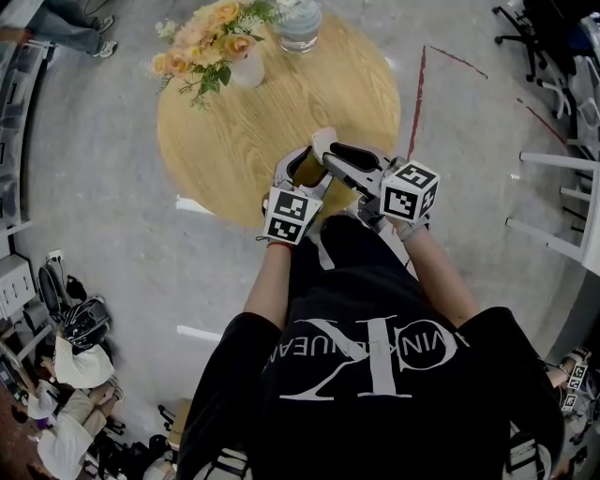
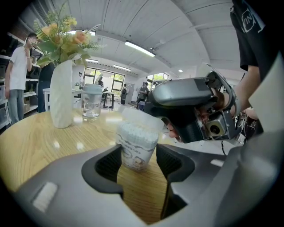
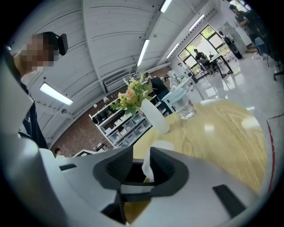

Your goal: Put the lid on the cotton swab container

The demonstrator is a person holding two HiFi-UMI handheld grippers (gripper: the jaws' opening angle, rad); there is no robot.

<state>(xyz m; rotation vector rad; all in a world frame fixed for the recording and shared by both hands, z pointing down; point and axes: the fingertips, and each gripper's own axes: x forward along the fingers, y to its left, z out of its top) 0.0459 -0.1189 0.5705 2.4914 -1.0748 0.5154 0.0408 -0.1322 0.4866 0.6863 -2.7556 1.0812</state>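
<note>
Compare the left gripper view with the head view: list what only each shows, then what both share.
Only the left gripper view: the label and packed swab tips of the cotton swab container, between the pads of the left gripper, how the lid sits tilted over them, and the ceiling lights.
Only the head view: both marker cubes, the whole round outline of the table, and the red floor line.
Both: the table, white vase, flowers, glass jar, left gripper and right gripper.
</note>
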